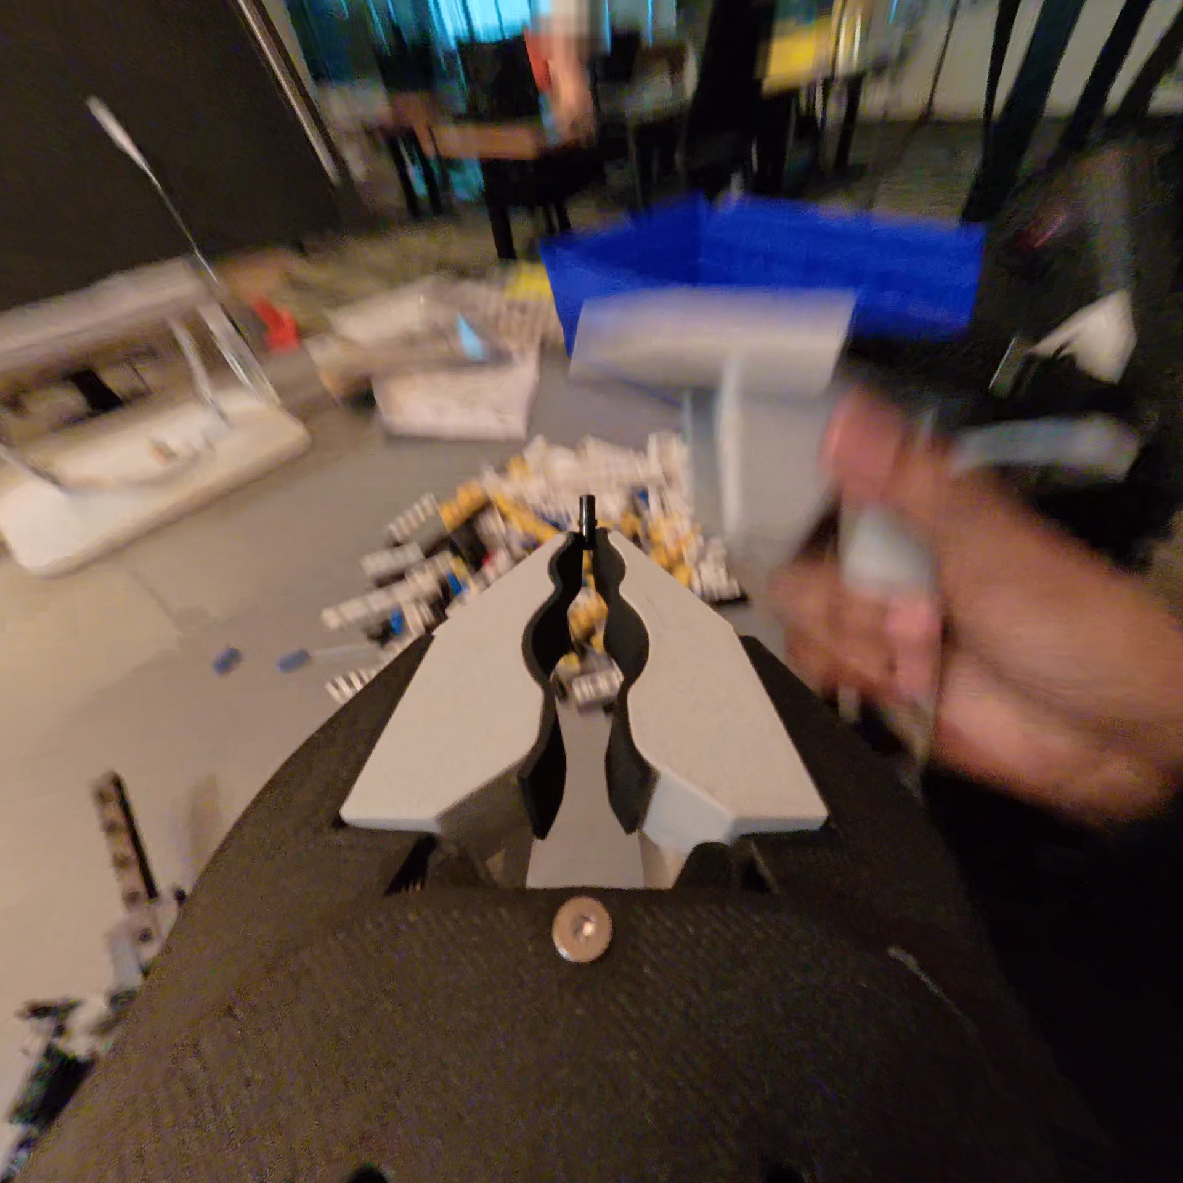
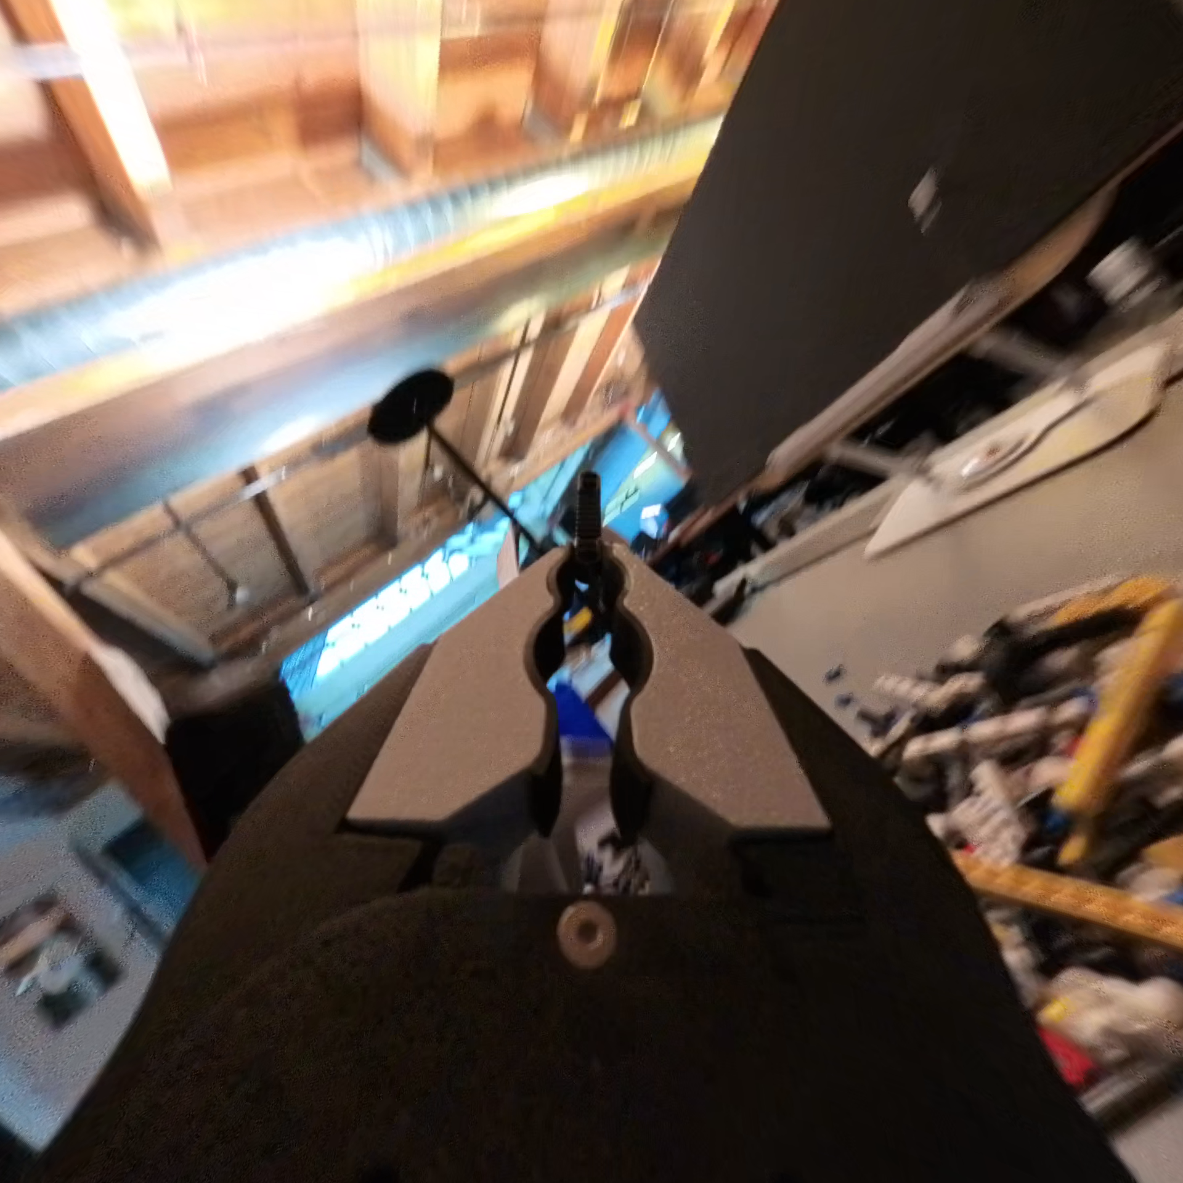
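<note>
Only the left wrist view shows a blurry hand (image 1: 998, 614) off to the right and a blue bin (image 1: 800, 256) far ahead. The left gripper (image 1: 587, 536) is pinched shut on a small black pin (image 1: 587, 512) sticking out past its tips, above a pile of building-toy pieces (image 1: 544, 538). The right gripper (image 2: 587, 555) is squeezed on a ridged black pin (image 2: 587, 512), up in the air, the pile (image 2: 1024, 736) low on its right.

A: Room? Heavy motion blur in both views.
B: Grey counter (image 1: 192, 608), a dark panel (image 1: 128, 160) standing behind it. Black chair legs (image 1: 506, 217) on pale floor beyond.
A: Overhead?
B: Wooden beams (image 2: 96, 96), one bright light strip (image 2: 320, 269), bluish windows (image 2: 384, 608) farther off.
</note>
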